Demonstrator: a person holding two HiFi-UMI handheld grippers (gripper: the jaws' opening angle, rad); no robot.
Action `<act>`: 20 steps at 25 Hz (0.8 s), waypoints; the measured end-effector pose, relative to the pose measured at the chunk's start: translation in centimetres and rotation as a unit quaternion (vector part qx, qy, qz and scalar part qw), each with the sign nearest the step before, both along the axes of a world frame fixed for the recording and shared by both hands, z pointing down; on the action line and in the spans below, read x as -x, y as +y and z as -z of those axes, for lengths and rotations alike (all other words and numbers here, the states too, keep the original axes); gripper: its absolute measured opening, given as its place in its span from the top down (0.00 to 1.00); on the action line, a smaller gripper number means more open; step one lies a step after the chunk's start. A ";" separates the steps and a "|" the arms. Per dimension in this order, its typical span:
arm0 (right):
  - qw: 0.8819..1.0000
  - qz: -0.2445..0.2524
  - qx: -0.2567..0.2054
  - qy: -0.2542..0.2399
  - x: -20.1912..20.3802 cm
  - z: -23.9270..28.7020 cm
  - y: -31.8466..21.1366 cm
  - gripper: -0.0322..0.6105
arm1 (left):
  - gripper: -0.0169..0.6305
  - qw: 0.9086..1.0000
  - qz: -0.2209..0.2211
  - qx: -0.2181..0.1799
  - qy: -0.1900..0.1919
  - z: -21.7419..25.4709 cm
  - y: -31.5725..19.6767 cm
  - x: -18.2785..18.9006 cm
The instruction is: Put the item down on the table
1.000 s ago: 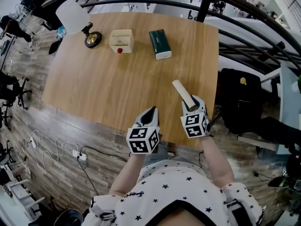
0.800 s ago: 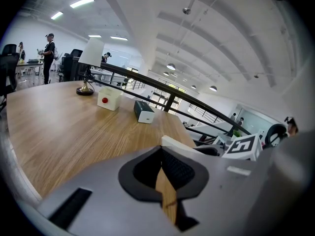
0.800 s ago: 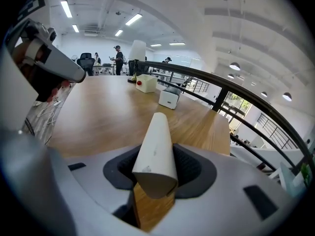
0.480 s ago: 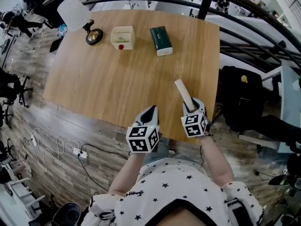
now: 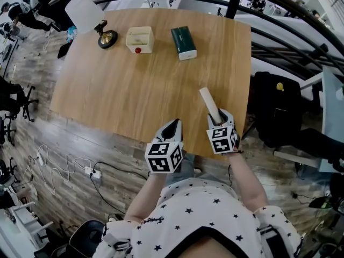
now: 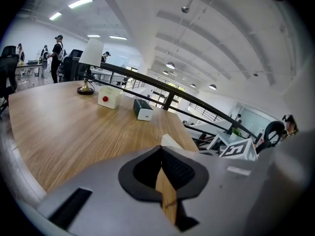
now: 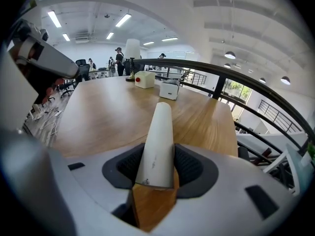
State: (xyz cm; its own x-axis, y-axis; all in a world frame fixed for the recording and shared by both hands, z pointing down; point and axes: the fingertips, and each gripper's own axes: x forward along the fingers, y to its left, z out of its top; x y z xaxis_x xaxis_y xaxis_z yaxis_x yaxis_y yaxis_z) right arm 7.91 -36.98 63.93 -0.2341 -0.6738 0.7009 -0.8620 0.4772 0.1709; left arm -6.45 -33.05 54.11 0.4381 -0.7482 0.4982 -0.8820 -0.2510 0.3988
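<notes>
Two grippers hover at the near edge of the light-brown wooden table (image 5: 134,90); the right gripper (image 5: 219,118), its jaws just easing wider, has its pads against a white cylindrical tube (image 5: 208,102) that points out over the tabletop; the left gripper (image 5: 172,127) has its jaws pressed together, empty.

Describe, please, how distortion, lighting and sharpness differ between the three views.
Head view: even light, sharp, fisheye bowing the table edges. Left gripper view: heavy barrel distortion, dark corners, the left gripper itself soft up close. Right gripper view: same dark corners, ceiling strip lights blown white, white tube crisp.
</notes>
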 end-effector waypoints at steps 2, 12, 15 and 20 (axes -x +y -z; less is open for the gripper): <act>1.000 0.004 0.000 -0.003 0.3 0.2 0.3 0.67 | 0.96 1.000 0.000 -0.001 0.000 0.1 0.2 -0.1; 1.000 0.028 -0.003 -0.008 2.0 0.3 1.9 0.63 | 0.96 1.000 0.004 0.003 0.000 -0.2 1.5 -0.1; 0.999 0.034 -0.004 -0.008 2.5 0.3 2.4 0.62 | 0.96 1.000 0.005 0.004 0.002 -0.2 1.8 -0.2; 0.999 0.047 0.004 -0.013 3.2 -0.3 3.2 0.61 | 0.96 1.000 0.005 0.003 0.003 -0.5 2.3 -0.4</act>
